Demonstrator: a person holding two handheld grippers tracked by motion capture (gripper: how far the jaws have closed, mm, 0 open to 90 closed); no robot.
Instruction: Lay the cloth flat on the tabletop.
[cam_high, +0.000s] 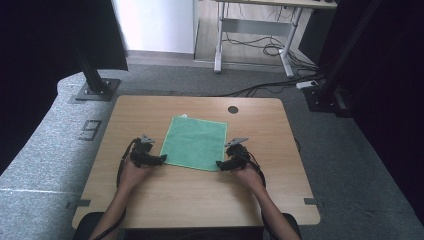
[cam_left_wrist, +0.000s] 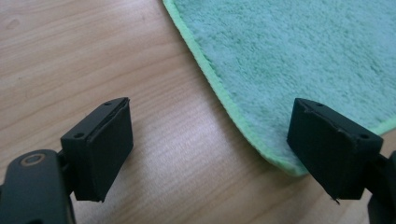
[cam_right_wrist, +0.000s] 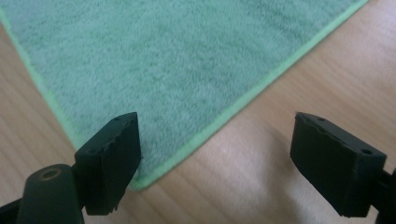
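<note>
**Both near corners of the towel lined up for a grasp**

Forearms come in from the bottom edge of the high view, and each hand carries a hand-held gripper. On this view the left hand-held gripper (cam_high: 161, 159) sits at the near left corner of a green towel (cam_high: 195, 141), and the right hand-held gripper (cam_high: 220, 165) sits at its near right corner. This towel lies flat and open in the middle of the desk (cam_high: 150, 195), with a small white tag at its far left corner. A round dark hole (cam_high: 233, 109) shows in the desk beyond the towel.

From the left gripper view, the left hand-held gripper (cam_left_wrist: 233, 149) has its jaws wide apart and holds nothing. The near corner of the towel (cam_left_wrist: 299, 60) lies between them, close to the right-side jaw, flat on the wood.

From the right gripper view, the right hand-held gripper (cam_right_wrist: 238, 163) is also wide apart and empty. The corner of the towel (cam_right_wrist: 177, 60) points toward the camera and ends beside the left-side jaw.

I judge that the step in hand is the approach to the two near corners, before any grasp. The next move probably calls for lowering each hand-held gripper so that one jaw slides under the hem, then closing on both corners together. The cloth is thin and lies flat, so a jaw may push it into a wrinkle instead of catching it.
</note>
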